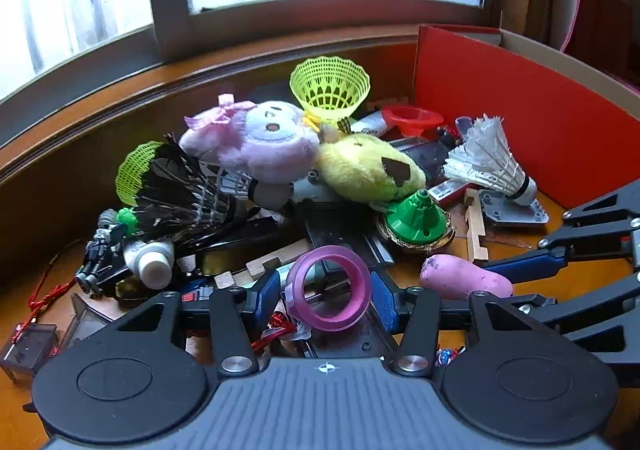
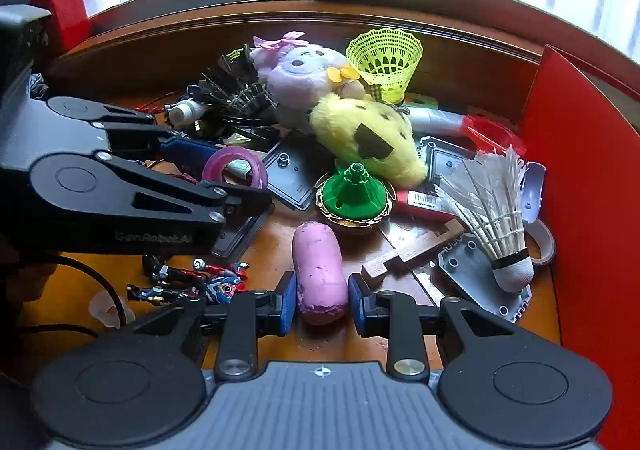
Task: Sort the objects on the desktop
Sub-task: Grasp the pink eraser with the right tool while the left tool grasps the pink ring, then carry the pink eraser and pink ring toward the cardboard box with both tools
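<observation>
A heap of toys lies on the wooden desk. My left gripper (image 1: 326,296) is open around a purple ring (image 1: 330,288); its blue pads stand on either side with small gaps. The ring also shows in the right wrist view (image 2: 235,165). My right gripper (image 2: 322,300) is open around the near end of a pink oblong eraser-like block (image 2: 320,270), which lies flat on the desk; the left pad is close to it, the right pad a little apart. The block also shows in the left wrist view (image 1: 464,276).
The heap holds a pink plush (image 1: 256,137), yellow plush (image 1: 368,165), green spinning top (image 2: 354,191), white shuttlecock (image 2: 496,217), black shuttlecock (image 1: 180,189), yellow-green shuttlecock (image 1: 330,85), wooden pieces (image 2: 412,250) and small figures (image 2: 192,282). A red box wall (image 2: 580,189) stands at the right.
</observation>
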Demonstrator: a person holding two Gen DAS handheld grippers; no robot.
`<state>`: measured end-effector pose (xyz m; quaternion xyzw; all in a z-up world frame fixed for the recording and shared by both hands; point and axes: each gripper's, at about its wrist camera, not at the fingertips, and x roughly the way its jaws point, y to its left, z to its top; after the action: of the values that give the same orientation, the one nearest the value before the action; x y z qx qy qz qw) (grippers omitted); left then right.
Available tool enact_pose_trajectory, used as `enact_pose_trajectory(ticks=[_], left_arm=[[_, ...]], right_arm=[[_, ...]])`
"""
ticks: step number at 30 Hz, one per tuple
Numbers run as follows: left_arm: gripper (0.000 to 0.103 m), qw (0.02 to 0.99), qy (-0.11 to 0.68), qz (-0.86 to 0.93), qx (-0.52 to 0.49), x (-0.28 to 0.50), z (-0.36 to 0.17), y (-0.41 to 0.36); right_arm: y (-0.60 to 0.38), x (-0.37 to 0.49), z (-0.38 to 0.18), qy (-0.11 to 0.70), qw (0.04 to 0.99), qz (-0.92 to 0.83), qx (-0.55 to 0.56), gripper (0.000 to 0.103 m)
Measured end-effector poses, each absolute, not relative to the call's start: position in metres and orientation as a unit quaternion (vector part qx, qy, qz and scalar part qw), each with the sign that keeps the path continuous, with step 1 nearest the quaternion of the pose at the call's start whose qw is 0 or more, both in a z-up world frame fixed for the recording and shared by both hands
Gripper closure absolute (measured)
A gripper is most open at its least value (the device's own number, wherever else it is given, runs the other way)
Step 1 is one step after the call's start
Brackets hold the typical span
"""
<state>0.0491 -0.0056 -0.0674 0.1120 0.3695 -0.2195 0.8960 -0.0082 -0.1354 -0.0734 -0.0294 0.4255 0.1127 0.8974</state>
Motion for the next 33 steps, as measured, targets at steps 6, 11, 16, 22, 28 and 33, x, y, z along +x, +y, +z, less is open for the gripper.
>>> enact_pose_trajectory(ticks=[6,11,16,22,28,33], left_arm=[[0.057,0.899,0.357,-0.226,0.115,0.043,-0.06,-0.006],[0.057,0.905,0.349,-0.221,0.104,0.038,-0.05,-0.002],[0.057,0.908,0.347,-0.212,0.095,0.032,-0.042,0.001],[0.057,0.912,0.341,-0.207,0.091,0.022,-0.033,-0.001],[0.057,0.918,0.329,-0.201,0.09,0.011,-0.021,-0.007],[0.057,0.922,0.321,-0.2,0.084,0.006,-0.011,-0.015]], right_arm=[[-0.131,-0.006,-0.077,0.421,0.899,0.117,-0.037,0.066],[-0.134,-0.008,-0.074,0.417,0.901,0.112,-0.031,0.074],[-0.135,-0.014,-0.065,0.401,0.909,0.112,-0.029,0.074],[-0.138,-0.022,-0.054,0.383,0.916,0.116,-0.028,0.074],[-0.146,-0.033,-0.04,0.366,0.922,0.123,-0.023,0.074],[-0.156,-0.042,-0.024,0.345,0.93,0.129,-0.017,0.074]])
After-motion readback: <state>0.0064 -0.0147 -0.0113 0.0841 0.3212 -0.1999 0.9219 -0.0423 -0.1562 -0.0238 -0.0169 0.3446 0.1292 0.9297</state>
